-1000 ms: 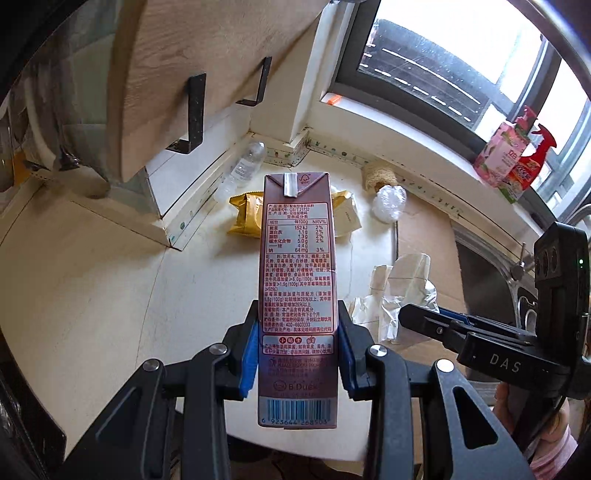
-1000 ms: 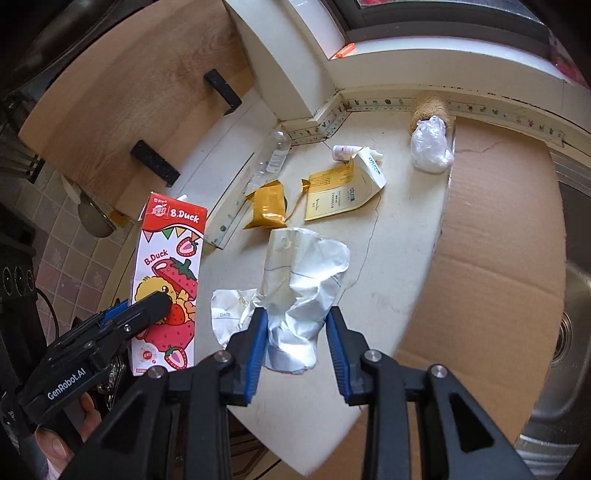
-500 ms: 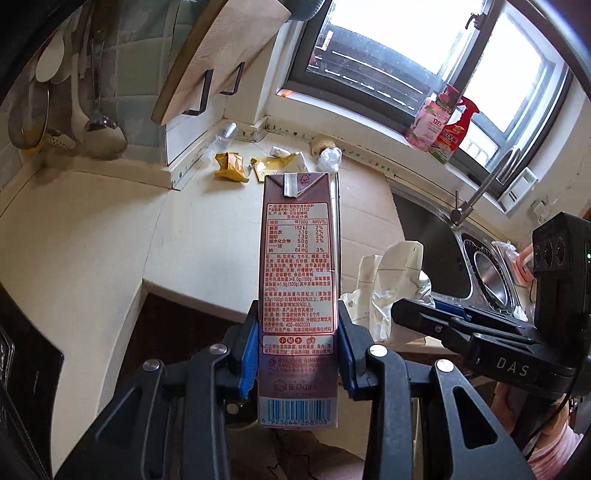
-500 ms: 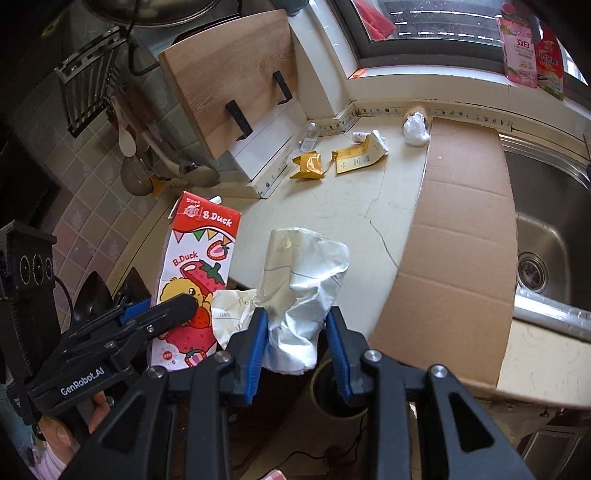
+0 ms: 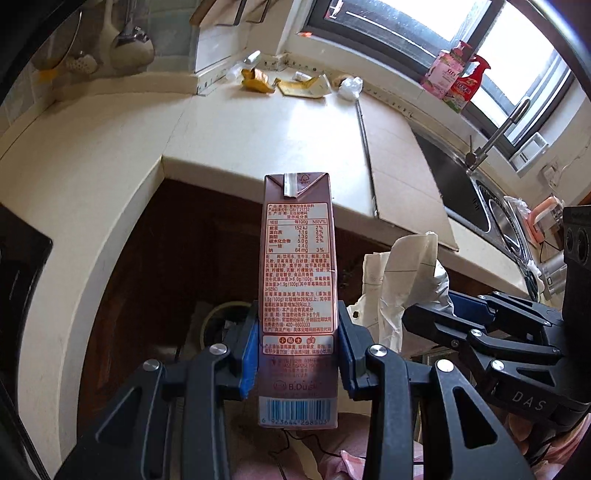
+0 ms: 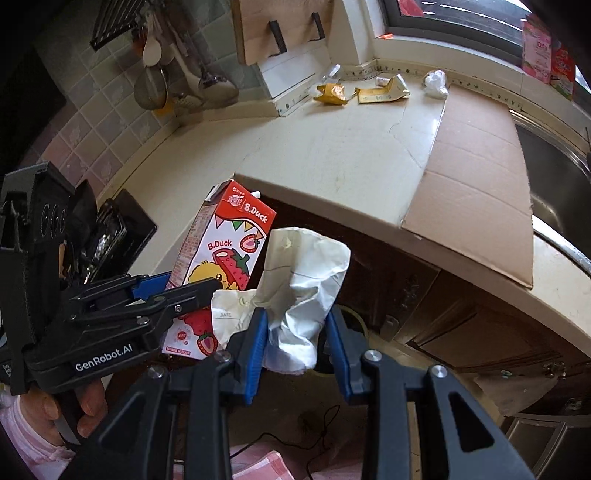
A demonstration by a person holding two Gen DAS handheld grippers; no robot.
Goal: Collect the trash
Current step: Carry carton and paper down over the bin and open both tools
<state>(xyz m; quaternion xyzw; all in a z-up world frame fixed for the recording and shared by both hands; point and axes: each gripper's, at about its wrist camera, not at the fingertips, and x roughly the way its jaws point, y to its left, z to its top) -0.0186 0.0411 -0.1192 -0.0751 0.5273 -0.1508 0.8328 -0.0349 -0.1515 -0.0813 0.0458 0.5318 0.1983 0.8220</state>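
Observation:
My left gripper is shut on a tall strawberry milk carton, held upright off the counter's front edge; the carton also shows in the right wrist view. My right gripper is shut on a crumpled white paper wrapper, which also shows in the left wrist view. Both are held side by side above the floor in front of the dark cabinet. A round bin opening shows below, partly hidden by the grippers. More trash lies at the far counter corner: a yellow wrapper, a flattened yellow carton, a clear bottle, a crumpled white bag.
The cream counter carries a flat cardboard sheet beside the sink on the right. Ladles hang on the tiled wall. A wooden board leans at the back. Bottles stand on the window sill.
Both grippers have pulled back and down from the counter with their loads; they now hang in front of the cabinet, and the bin opening has come into view below.

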